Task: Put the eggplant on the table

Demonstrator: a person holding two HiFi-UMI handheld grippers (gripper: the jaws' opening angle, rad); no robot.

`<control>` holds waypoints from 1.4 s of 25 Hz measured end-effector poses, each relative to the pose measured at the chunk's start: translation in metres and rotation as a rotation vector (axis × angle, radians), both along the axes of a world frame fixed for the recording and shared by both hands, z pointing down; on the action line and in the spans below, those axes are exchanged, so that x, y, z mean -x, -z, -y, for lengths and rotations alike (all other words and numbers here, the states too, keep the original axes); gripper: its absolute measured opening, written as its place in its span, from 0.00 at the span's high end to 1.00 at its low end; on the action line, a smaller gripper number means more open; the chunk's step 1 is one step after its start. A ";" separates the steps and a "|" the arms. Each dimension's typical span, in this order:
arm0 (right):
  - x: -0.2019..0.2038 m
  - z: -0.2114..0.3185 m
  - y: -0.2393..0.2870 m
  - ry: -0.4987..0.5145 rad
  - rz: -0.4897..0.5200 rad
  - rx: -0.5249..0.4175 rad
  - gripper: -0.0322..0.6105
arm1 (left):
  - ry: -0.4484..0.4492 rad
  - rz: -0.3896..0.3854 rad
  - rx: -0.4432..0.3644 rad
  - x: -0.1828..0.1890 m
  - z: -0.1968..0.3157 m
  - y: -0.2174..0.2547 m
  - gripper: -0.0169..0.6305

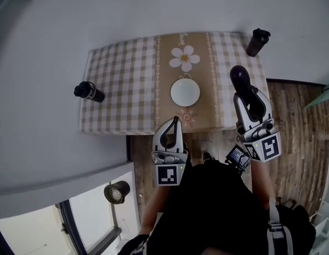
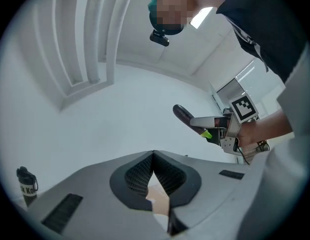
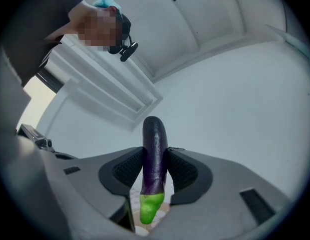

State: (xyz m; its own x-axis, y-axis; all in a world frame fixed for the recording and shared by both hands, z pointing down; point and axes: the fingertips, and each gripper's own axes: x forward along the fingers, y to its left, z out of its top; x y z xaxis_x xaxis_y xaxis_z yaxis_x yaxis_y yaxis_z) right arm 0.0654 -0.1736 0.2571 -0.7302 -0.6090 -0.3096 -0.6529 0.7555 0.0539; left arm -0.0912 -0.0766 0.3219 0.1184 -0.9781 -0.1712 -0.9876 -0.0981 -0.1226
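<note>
Right gripper: jaws clamped on the eggplant, the pads pressing either side of its purple body just above the green stem end, with the dark tip standing clear beyond them. Left gripper: jaws closed tip to tip, nothing between them. In the head view the eggplant shows over the right part of the table. It is held aloft and, as far as can be judged, is not touching the checked cloth. Both gripper views look up at wall and ceiling, consistent with a raised hold. On the table: a white bowl at centre, apart from the eggplant; a black bottle at the left edge; a second bottle at the far right corner. Assessment: pick-up done; lowering onto bare cloth and release outstanding.
</note>
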 end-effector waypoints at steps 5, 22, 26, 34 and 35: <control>0.036 0.015 0.017 -0.099 0.015 -0.015 0.69 | -0.107 0.054 -0.021 0.042 0.036 -0.001 0.97; 0.036 0.024 -0.034 -0.378 -0.117 0.054 0.69 | -0.310 0.019 0.017 0.071 0.071 -0.044 0.97; 0.039 0.033 -0.033 -0.350 -0.125 0.046 0.69 | -0.292 0.008 0.010 0.071 0.076 -0.045 0.97; 0.057 0.040 -0.044 -0.310 -0.152 0.061 0.69 | -0.269 0.015 0.023 0.079 0.077 -0.050 0.97; 0.060 0.040 -0.048 -0.306 -0.161 0.065 0.69 | -0.267 0.014 0.022 0.081 0.077 -0.050 0.97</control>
